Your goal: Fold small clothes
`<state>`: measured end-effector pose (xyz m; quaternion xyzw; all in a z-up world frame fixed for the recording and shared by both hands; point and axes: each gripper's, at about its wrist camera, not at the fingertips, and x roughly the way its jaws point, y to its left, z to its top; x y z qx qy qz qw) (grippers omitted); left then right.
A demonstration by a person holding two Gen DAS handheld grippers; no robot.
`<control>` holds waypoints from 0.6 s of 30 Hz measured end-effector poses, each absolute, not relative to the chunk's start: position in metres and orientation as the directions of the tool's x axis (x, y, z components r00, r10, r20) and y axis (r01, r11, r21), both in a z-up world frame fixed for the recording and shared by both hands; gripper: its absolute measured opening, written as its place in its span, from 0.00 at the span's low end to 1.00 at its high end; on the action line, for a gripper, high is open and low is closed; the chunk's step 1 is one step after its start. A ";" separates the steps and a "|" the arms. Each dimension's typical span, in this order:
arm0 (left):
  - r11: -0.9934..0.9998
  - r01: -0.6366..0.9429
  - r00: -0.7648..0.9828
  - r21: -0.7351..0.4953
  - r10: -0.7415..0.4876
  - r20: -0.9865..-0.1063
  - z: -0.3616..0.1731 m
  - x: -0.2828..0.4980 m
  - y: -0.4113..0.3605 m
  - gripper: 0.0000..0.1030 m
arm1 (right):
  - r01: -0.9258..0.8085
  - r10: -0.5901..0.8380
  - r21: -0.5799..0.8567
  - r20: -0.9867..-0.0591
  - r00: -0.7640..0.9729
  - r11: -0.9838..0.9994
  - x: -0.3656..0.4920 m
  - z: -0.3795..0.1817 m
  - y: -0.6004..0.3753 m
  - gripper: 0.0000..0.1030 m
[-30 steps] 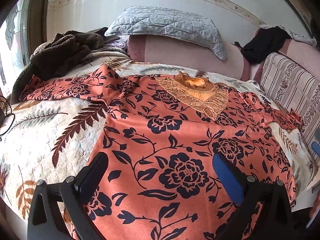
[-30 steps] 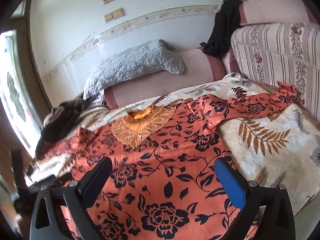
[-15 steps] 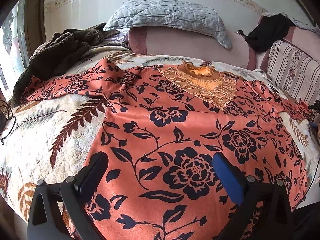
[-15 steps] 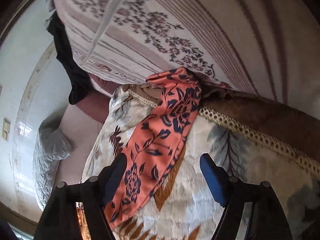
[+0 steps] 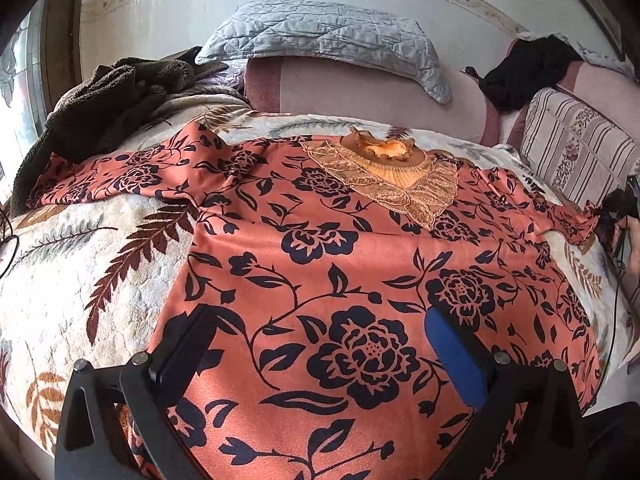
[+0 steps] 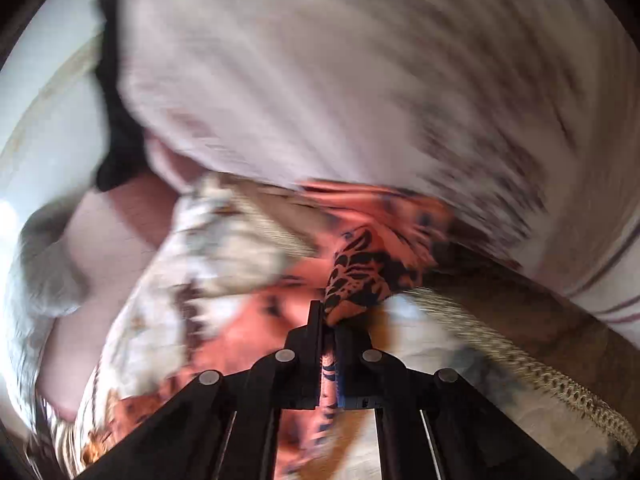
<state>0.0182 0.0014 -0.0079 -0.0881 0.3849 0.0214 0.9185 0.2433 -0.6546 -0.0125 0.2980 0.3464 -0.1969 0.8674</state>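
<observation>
A: Shirt (image 5: pixel 320 248) location?
B: Flat on the blanket (image 5: pixel 80 280), collar toward the pillow (image 5: pixel 328 36).
A: Left gripper (image 5: pixel 320 344)?
B: Wide, hovering over the hem, holding nothing.
A: Right gripper (image 6: pixel 329 320)?
B: Clamped on the sleeve (image 6: pixel 360 276) end by the striped cushion (image 6: pixel 360 80). Blurry view.

Orange, dark-flowered blouse (image 5: pixel 320 248) lies spread flat, lace collar (image 5: pixel 384 176) up.

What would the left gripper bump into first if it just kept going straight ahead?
Probably the orange top. The left gripper is open and points low across it, toward the collar. Depth is hard to judge.
</observation>
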 end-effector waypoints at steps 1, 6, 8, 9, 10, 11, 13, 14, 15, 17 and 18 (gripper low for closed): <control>0.981 -0.113 0.709 -0.157 -0.031 -0.704 -0.005 0.016 0.006 1.00 | 0.485 -0.133 0.354 -0.684 0.718 0.800 0.248 0.011 -0.629 0.05; 0.964 -0.155 0.741 -0.216 -0.031 -0.671 0.007 0.009 0.030 1.00 | 0.100 0.135 0.410 -0.506 0.852 0.907 0.250 0.107 -0.475 0.05; 0.953 -0.180 0.746 -0.246 -0.031 -0.666 0.009 0.006 0.041 1.00 | -0.065 0.263 0.397 -0.468 0.843 0.915 0.238 0.120 -0.396 0.05; 0.946 -0.194 0.745 -0.260 -0.030 -0.666 0.009 0.005 0.047 1.00 | -0.129 0.322 0.401 -0.464 0.825 0.907 0.230 0.117 -0.359 0.07; 0.940 -0.210 0.744 -0.269 -0.025 -0.668 0.008 0.004 0.052 1.00 | -0.202 0.394 0.406 -0.470 0.790 0.891 0.222 0.106 -0.321 0.08; 0.932 -0.224 0.741 -0.286 -0.027 -0.671 0.007 0.003 0.058 1.00 | -0.261 0.452 0.410 -0.489 0.746 0.874 0.221 0.090 -0.289 0.08; 0.914 -0.248 0.736 -0.321 -0.038 -0.676 0.004 0.001 0.069 1.00 | -0.343 0.545 0.428 -0.579 0.606 0.836 0.218 0.041 -0.230 0.30; 0.906 -0.263 0.731 -0.332 -0.037 -0.682 0.003 0.000 0.073 1.00 | -0.360 0.546 0.410 -0.641 0.540 0.838 0.219 0.014 -0.207 0.65; 0.901 -0.276 0.727 -0.334 -0.032 -0.686 0.001 -0.001 0.077 1.00 | -0.356 0.527 0.391 -0.682 0.507 0.849 0.214 -0.009 -0.195 0.73; 0.895 -0.293 0.721 -0.336 -0.023 -0.692 -0.001 -0.002 0.082 1.00 | -0.313 0.517 0.413 -0.715 0.470 0.855 0.206 -0.038 -0.195 0.73; 0.893 -0.298 0.722 -0.338 -0.020 -0.691 -0.001 -0.003 0.083 1.00 | -0.294 0.525 0.435 -0.704 0.478 0.851 0.195 -0.039 -0.204 0.73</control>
